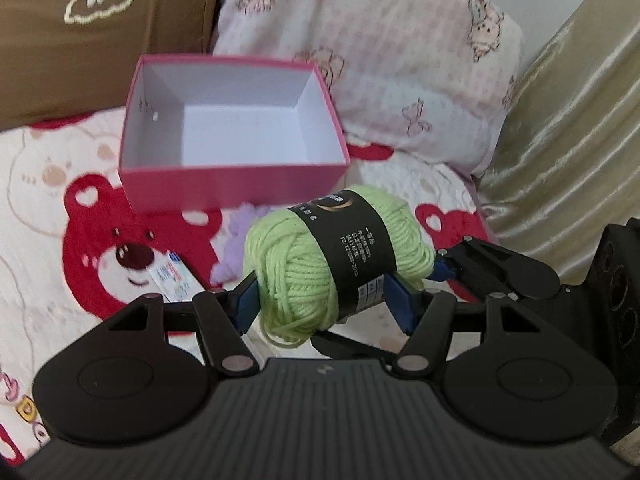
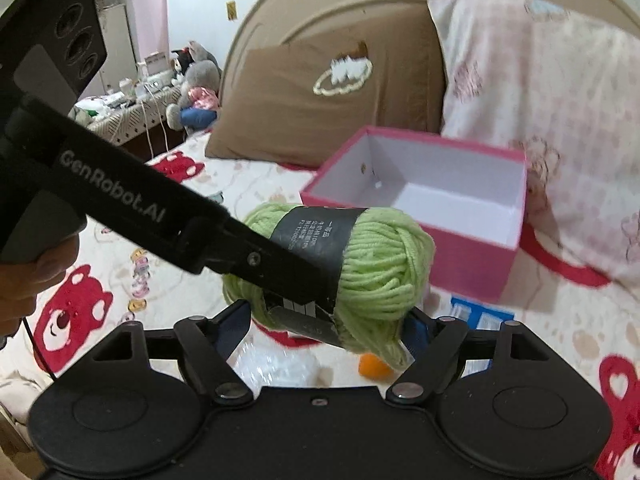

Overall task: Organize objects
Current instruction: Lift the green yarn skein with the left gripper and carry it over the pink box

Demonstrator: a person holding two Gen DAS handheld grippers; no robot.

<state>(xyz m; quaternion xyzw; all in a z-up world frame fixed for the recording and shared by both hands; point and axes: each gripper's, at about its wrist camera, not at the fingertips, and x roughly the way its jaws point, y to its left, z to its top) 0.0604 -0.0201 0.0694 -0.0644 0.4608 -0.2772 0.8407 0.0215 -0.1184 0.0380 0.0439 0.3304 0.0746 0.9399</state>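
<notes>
The skein of light-green yarn (image 1: 336, 264), banded by a black paper label (image 1: 348, 248), is held clear of the bed, just short of the near wall of the open pink box (image 1: 232, 188). Its long axis is laid roughly along that near wall, sloping a little, so that one rounded end is turned toward each gripper. The skein is clamped across its width by the left gripper (image 1: 326, 304), whose blue pads are pressed into the wool on either side.

From the box, the right gripper (image 2: 324, 330) is found on the far side of the skein, directly behind and under it; its jaws are spread, and the wool appears to be brushed by the pads rather than squeezed, though the blur leaves this uncertain. The left gripper is therefore judged to be the one carrying the load.

The box is seen empty, white inside, ahead of and beyond the skein, resting on the bear-print bedspread (image 1: 60, 184) in front of the pink patterned pillow (image 1: 384, 60). A forward carry over the near wall is what the next move would require.
</notes>
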